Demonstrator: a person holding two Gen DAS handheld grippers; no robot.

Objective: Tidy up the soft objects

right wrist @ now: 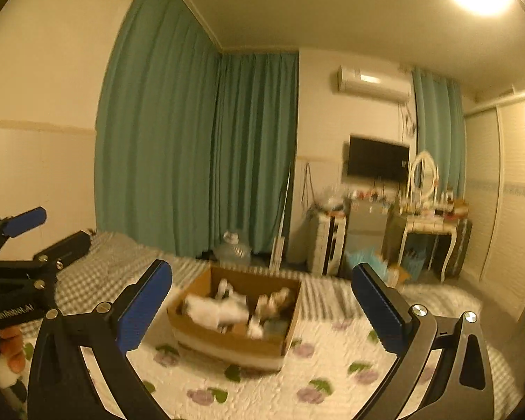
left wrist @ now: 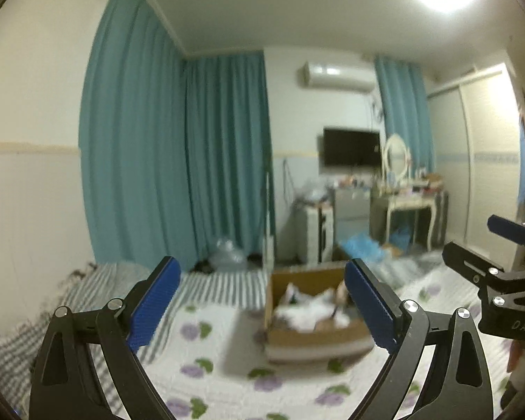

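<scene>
Soft toys, white and tan and too blurred to count, lie heaped in an open cardboard box on the bed, probably gathered there so they stay together. Both tools hover above the bed short of the box. The left gripper has its fingers spread wide and holds nothing; the right gripper is likewise spread and bare. A quilt with purple flowers covers the bed, with a striped blanket beyond. Teal curtains, a wall television and a cluttered dressing table fill the room.
</scene>
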